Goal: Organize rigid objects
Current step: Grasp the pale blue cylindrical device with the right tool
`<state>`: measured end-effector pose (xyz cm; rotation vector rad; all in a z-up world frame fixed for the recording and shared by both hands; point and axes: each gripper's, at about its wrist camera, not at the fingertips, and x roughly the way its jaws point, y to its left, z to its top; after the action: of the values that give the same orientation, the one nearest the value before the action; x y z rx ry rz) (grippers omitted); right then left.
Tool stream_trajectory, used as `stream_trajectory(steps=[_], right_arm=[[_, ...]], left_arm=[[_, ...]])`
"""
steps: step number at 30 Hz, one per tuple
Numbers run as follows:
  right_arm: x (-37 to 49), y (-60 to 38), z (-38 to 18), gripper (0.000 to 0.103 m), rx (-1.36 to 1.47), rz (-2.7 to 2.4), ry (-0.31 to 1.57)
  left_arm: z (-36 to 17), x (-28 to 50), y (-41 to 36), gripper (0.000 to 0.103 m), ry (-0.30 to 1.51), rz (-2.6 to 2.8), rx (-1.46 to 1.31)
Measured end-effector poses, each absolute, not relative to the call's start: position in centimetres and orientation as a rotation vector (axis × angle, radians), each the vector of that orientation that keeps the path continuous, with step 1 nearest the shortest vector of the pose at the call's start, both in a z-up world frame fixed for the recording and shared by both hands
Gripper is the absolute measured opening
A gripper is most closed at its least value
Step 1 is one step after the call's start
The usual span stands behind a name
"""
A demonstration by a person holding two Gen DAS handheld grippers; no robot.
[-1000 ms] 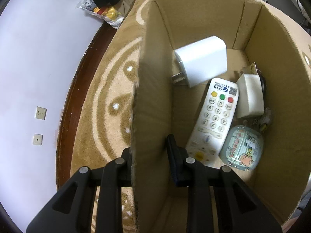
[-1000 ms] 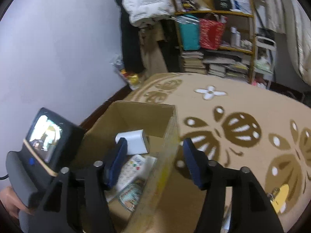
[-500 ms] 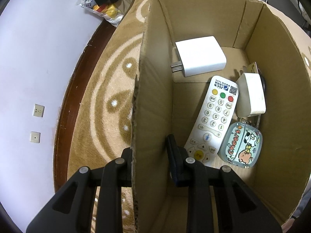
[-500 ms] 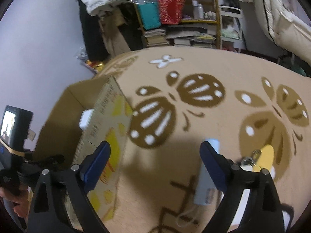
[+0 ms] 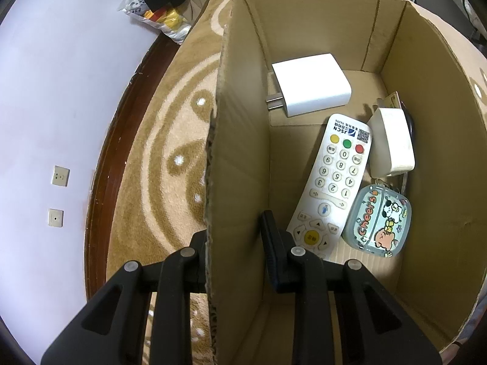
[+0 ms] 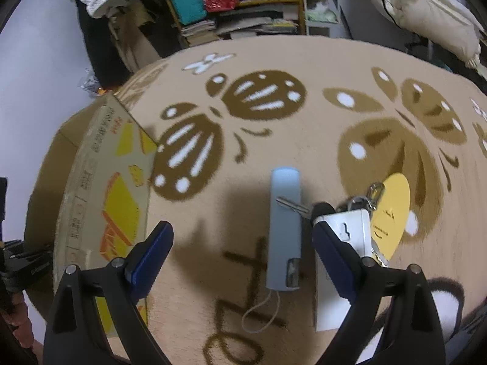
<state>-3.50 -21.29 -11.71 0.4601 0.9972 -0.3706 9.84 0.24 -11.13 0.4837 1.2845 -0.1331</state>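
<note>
My left gripper [image 5: 234, 228] is shut on the near left wall of an open cardboard box [image 5: 240, 152], one finger inside and one outside. Inside lie a white charger [image 5: 310, 83], a white remote [image 5: 334, 176], a small white adapter [image 5: 392, 143] and a cartoon "Cheers" case [image 5: 379, 220]. My right gripper [image 6: 240, 240] is open and empty above the carpet. Between its fingers lies a pale blue stick-shaped device [image 6: 284, 228] with a cord loop. A key bunch [image 6: 359, 205] with a yellow tag [image 6: 391, 213] lies on a white object by the right finger.
The box also shows at the left of the right wrist view [image 6: 103, 188], with yellow print on its side. A beige patterned carpet [image 6: 274, 97] covers the floor. Shelves with clutter [image 6: 231, 3] stand at the back. A white wall with sockets [image 5: 59, 176] is on the left.
My right gripper has swung away from the box to the right and down over the blue device and keys. The left gripper has kept its hold on the box wall; the box tilted slightly.
</note>
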Motion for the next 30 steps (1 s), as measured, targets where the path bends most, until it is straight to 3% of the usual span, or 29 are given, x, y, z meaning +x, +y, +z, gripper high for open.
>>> stream_trajectory(steps=[2,9,11,18,19,22,23,30], right_arm=[[-3.7,-21.6,-12.1,0.091,0.483,-0.388,1.008],[-3.2,-21.6,-13.6,0.086,0.476,-0.413,1.063],[-3.0,-21.4,-14.1,0.078,0.468,-0.411,1.084],[-2.4,-21.5,-15.6,0.074,0.466,-0.415,1.127],[-2.3,-21.6,-15.7,0.071,0.471,-0.415,1.129],[-1.9,-22.1,-16.4,0.043,0.510,-0.402,1.147],[-1.7,-22.1,-16.5,0.038,0.513,-0.391,1.150],[-0.8,-21.3,-16.7,0.038,0.437,-0.401,1.157]], left_arm=[[-11.2,9.8,0.3,0.025,1.287,-0.133,0.484],[-11.5,9.9,0.3,0.025,1.295,-0.142,0.484],[-11.5,10.0,0.3,0.025,1.302,-0.142,0.475],[-11.5,10.3,0.5,0.025,1.307,-0.146,0.462],[-11.5,10.3,0.5,0.025,1.307,-0.147,0.461],[-11.5,10.4,0.7,0.025,1.308,-0.149,0.458],[-11.5,10.4,0.7,0.025,1.307,-0.149,0.458],[-11.6,10.3,0.7,0.025,1.304,-0.147,0.465]])
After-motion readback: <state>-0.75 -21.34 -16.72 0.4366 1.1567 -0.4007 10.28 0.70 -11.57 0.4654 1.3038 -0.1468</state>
